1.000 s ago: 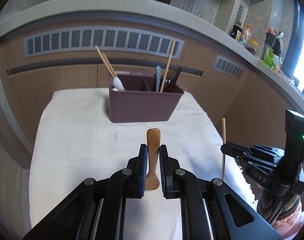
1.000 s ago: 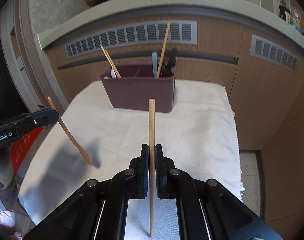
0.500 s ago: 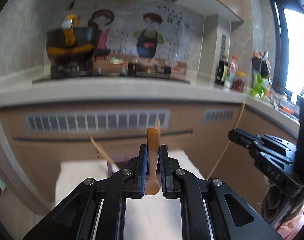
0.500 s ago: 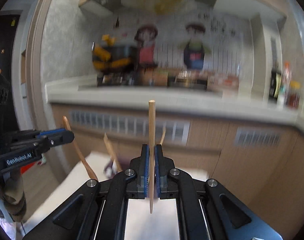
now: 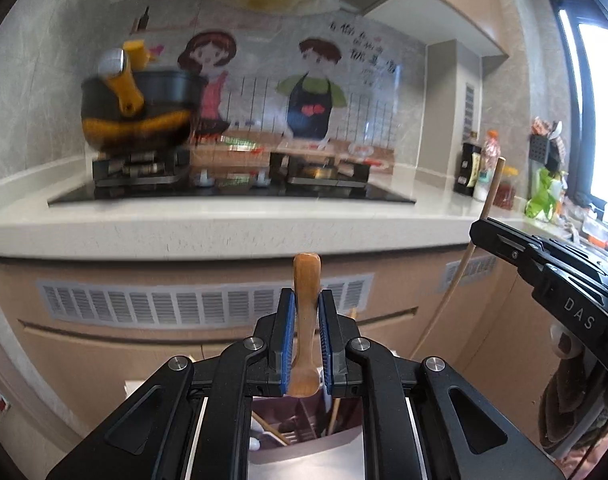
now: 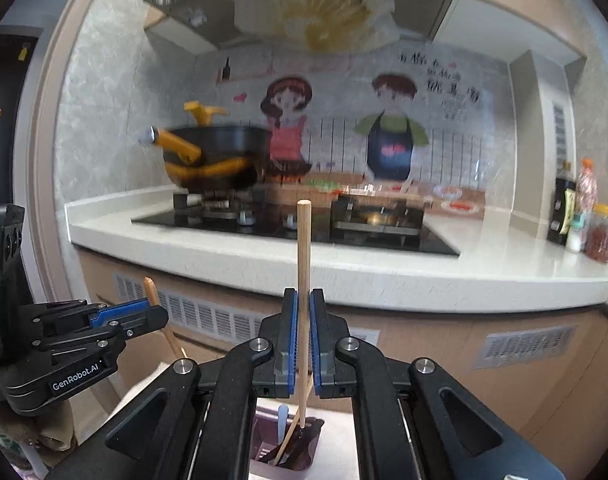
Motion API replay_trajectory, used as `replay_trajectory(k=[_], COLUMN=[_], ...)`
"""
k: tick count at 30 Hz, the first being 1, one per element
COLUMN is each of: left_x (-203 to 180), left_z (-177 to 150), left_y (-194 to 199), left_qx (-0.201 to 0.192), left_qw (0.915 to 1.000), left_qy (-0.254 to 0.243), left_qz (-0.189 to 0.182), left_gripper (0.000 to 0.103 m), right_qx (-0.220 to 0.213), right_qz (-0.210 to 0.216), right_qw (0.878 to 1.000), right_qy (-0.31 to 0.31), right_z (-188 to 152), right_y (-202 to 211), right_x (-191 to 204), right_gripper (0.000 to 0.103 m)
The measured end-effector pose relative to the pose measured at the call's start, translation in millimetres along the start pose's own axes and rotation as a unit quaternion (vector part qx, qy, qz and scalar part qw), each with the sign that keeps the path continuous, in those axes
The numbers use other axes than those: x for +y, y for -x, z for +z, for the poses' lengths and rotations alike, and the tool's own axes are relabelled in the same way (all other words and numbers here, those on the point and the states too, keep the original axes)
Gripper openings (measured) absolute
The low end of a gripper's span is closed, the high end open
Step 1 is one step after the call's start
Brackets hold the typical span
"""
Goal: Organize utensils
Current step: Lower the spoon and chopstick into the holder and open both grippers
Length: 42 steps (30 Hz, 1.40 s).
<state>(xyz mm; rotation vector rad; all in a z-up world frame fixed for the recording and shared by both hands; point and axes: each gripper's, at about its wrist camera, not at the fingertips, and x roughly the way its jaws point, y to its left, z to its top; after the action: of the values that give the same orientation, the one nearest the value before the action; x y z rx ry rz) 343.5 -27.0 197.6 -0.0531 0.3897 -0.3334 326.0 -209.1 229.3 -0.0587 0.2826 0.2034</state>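
My left gripper is shut on a small wooden spoon that stands upright between the blue pads, bowl end down. My right gripper is shut on a single wooden chopstick, also upright. Both are raised above the maroon utensil holder, which shows low between the arms with chopsticks and other utensils in it. In the right wrist view the holder lies right under the chopstick's lower end. Each gripper appears in the other's view: the right one holding its chopstick, the left one with the spoon.
A pale kitchen counter with a black hob and a dark pot with yellow handles runs across behind. Bottles and jars stand at its right end. The holder stands on a white cloth. Vented cabinet fronts lie below the counter.
Both grippers have risen and tipped up from facing the cloth-covered table toward the counter and wall. The holder has dropped to the bottom of both views. Spoon and chopstick stay gripped.
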Motion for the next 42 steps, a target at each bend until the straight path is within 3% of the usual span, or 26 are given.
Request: replay_trajectory(k=[16, 27, 31, 35, 39, 42], left_x=[36, 43, 48, 46, 40, 30], left_z=[-81, -123, -125, -123, -132, -146], left_y=[-108, -136, -131, -110, -74, -44], left_qx=[0.129, 0.191, 0.192, 0.177, 0.153, 0.136], left_qw=[0.9902, 0.9782, 0.9769, 0.9798, 0.9831, 0.9857], left_qy=[0.051, 0.08, 0.094, 0.093, 0.098, 0.089], left_qz=[-0.017, -0.01, -0.008, 0.003, 0.024, 0.046], left_gripper=[0.012, 0.016, 0.037, 0.042, 0.062, 0.07], right_qx=[0.15, 0.23, 0.228, 0.214, 0.206, 0.196], right_qz=[0.008, 0.008, 0.043, 0.037, 0.026, 0.01], right_qw=[0.988, 0.971, 0.968, 0.971, 0.974, 0.977], right_qy=[-0.032, -0.07, -0.096, -0.096, -0.092, -0.082], right_z=[-101, -159, -170, -172, -177, -185], right_y=[-108, -143, -140, -119, -86, -51], right_x=[-6, -16, -24, -27, -25, -21], right_gripper=[0.006, 0.007, 0.036, 0.049, 0.061, 0.069])
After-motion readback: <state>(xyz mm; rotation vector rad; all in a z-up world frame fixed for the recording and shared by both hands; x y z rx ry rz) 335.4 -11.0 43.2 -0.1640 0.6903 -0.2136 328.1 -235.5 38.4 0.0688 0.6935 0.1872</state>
